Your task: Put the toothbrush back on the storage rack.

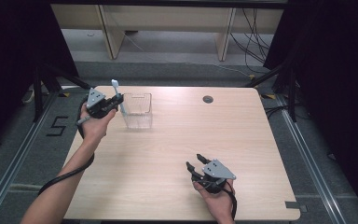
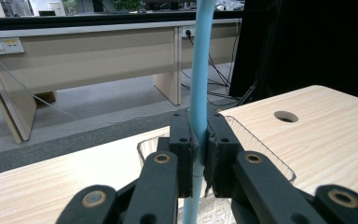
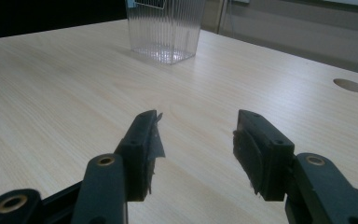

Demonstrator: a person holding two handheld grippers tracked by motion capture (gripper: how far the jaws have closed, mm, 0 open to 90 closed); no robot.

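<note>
A clear ribbed plastic container stands on the far left part of the table. My left gripper is shut on a light blue toothbrush, which stands nearly upright with its lower end inside the container's left side. In the left gripper view the blue handle rises between the closed pads, and the container's rim lies just behind them. My right gripper rests low over the near right of the table, open with nothing between its fingers. The container stands far ahead of it.
The wooden table has a round cable hole near its far edge. Black stands and cables flank the table on the floor. Desks stand beyond the far edge.
</note>
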